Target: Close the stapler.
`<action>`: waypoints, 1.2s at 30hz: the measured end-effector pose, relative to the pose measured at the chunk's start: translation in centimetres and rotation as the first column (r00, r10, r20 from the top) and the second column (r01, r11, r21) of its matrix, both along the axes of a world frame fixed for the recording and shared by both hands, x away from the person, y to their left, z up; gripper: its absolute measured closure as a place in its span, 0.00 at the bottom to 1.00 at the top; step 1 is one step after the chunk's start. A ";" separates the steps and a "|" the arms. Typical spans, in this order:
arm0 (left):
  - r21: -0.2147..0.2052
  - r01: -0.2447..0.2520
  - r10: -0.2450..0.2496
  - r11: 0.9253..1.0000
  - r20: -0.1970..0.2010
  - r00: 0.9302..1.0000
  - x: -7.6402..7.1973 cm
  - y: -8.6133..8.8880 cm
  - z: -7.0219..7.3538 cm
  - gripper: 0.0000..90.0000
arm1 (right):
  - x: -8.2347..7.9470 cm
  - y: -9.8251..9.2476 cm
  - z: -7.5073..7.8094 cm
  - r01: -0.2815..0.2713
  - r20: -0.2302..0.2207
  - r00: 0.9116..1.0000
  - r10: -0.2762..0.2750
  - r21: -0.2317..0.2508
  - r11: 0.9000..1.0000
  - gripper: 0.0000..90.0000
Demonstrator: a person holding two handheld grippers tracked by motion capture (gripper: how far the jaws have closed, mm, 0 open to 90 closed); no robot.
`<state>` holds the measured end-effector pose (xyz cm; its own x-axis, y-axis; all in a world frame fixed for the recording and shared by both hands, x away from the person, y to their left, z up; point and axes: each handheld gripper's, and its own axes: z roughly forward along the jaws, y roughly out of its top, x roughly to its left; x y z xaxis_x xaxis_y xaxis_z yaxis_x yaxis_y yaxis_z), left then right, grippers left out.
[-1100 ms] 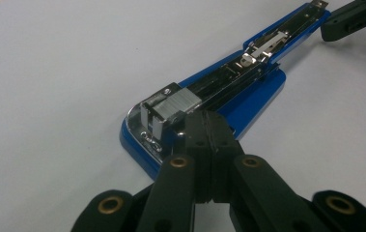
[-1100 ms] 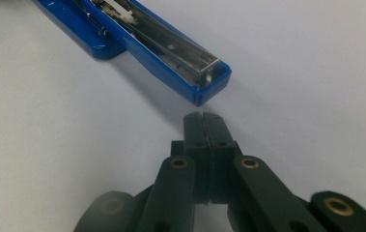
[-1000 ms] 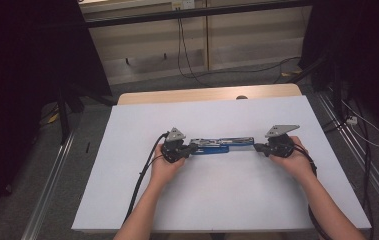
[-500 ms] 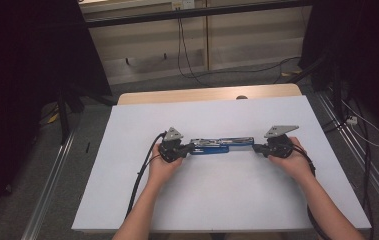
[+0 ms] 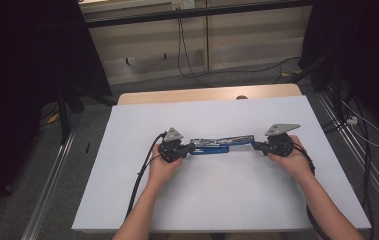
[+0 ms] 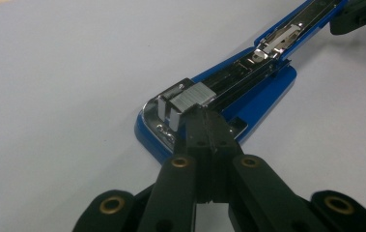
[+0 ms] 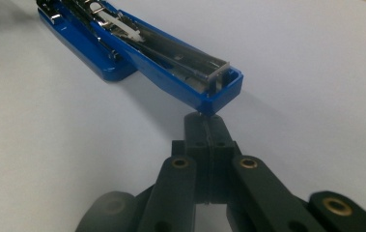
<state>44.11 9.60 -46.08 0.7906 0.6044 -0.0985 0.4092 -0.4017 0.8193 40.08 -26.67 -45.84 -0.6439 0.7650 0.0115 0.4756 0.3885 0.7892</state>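
high view: both grippers (left (image 5: 186, 149), right (image 5: 257, 146)) closed, tips at opened blue stapler (image 5: 217, 144).

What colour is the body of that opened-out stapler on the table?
Bright blue, with silver metal inside. The stapler shows best in the left gripper view.

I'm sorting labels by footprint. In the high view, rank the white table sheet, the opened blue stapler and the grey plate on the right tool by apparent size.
1. White table sheet, by far the largest.
2. Opened blue stapler.
3. Grey plate, the smallest.
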 end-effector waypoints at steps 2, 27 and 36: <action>-0.005 -0.001 0.000 1.000 -0.002 1.000 0.0 0.0 0.0 1.00 | 0.0 0.0 0.1 -0.004 0.004 1.000 0.004 0.001 1.000 1.00; -0.034 -0.010 0.010 0.999 -0.017 1.000 0.0 0.6 -0.2 1.00 | 0.0 1.0 0.7 -0.042 0.023 0.999 0.042 0.016 0.999 1.00; -0.061 0.000 -0.002 0.998 -0.038 0.999 -0.5 1.1 0.6 0.79 | -1.1 0.7 0.8 -0.032 0.001 0.999 0.032 0.070 0.997 0.79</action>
<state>43.61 10.74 -45.48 0.7860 0.5957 -0.1653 0.4405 -0.3521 0.8258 38.98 -26.00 -44.99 -0.6680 0.7414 0.0642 0.4640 0.3475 0.8148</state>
